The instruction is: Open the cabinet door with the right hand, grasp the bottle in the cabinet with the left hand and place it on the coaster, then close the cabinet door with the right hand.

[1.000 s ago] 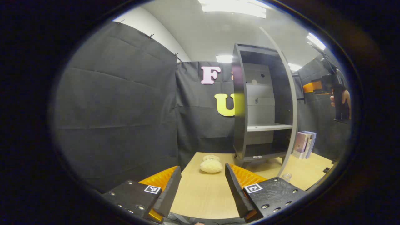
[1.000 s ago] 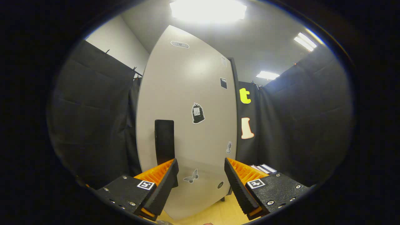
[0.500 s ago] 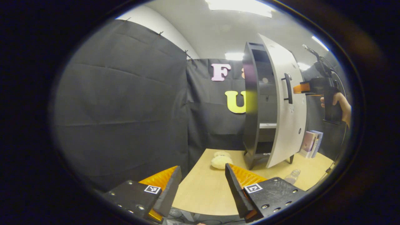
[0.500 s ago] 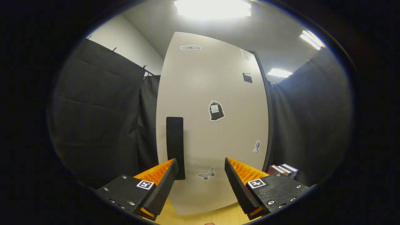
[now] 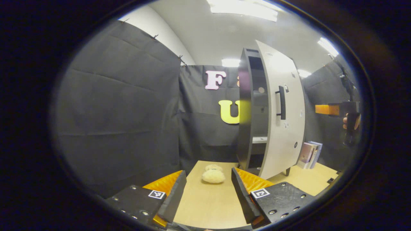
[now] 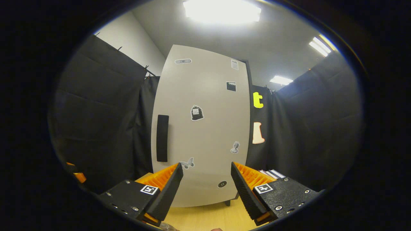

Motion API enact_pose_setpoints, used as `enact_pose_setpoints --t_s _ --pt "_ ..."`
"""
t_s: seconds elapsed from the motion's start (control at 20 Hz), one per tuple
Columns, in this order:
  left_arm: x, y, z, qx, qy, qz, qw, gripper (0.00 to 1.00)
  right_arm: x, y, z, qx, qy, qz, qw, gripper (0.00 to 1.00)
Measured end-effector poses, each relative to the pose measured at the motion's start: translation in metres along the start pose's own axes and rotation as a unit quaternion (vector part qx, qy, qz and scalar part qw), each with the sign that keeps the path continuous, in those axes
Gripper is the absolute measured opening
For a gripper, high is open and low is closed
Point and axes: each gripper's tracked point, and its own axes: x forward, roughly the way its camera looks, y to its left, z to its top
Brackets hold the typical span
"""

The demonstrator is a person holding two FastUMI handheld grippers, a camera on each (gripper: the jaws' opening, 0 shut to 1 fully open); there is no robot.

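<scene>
Fluffy cream toy (image 5: 213,175) on wooden table (image 5: 208,205); books (image 5: 310,154) standing upright.

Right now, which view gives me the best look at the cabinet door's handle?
The right gripper view: it faces the cabinet door almost square on, with the black handle full length and unobstructed above the right gripper. The left gripper view sees the handle smaller and side-on, standing off the door, which is ajar.

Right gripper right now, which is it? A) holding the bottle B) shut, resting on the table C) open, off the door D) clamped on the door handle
C: in the right gripper view the right gripper has its jaws spread with nothing between them, and the black handle on the cabinet door sits apart from its fingers.
</scene>
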Motion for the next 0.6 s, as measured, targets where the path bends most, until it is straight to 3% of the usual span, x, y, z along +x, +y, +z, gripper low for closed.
enact_pose_setpoints --t_s 0.05,0.1,0.6 --pt "0.006 -0.013 0.006 -0.001 -0.003 -0.009 1.0 0.87 -0.007 -0.013 -0.002 -0.002 0.001 -0.005 1.0 0.93" --pt "0.011 -0.026 0.012 -0.001 -0.005 -0.017 1.0 0.81 -0.013 -0.025 -0.004 -0.003 0.0 -0.01 1.0 0.93" --pt "0.051 -0.136 0.062 -0.023 -0.032 -0.055 0.998 0.81 -0.046 -0.12 -0.037 0.003 0.008 -0.049 0.999 0.93"
